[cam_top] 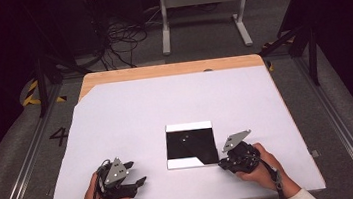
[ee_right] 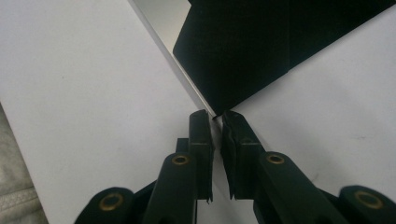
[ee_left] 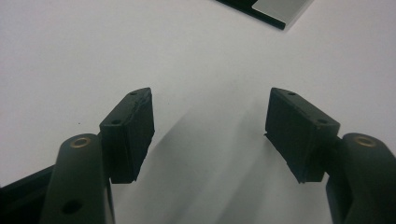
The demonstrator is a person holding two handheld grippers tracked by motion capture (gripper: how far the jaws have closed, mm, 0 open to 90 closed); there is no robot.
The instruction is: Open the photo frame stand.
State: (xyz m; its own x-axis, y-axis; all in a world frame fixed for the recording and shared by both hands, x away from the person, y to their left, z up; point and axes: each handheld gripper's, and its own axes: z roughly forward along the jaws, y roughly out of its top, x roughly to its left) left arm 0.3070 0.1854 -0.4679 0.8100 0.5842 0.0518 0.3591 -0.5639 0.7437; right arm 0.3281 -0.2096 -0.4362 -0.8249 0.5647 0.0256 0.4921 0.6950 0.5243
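Grey carpet floor around the wooden desk (cam_top: pixel 171 70) carries a dark painted number "4" (cam_top: pixel 59 136) at the left, and a large white sheet (cam_top: pixel 130 110) covers most of the desktop. On this sheet, a little right of the middle and near the person, lies a flat square black panel with white strips at its far and near edges (cam_top: pixel 190 144), glossy, with a darker fold across its near right corner. The right tool (ee_right: pixel 216 117) is clenched with its tips at that corner, though I cannot tell if it really pinches the panel, while the left tool (ee_left: pixel 210 130) is released and rests on the bare sheet, well apart from the panel.
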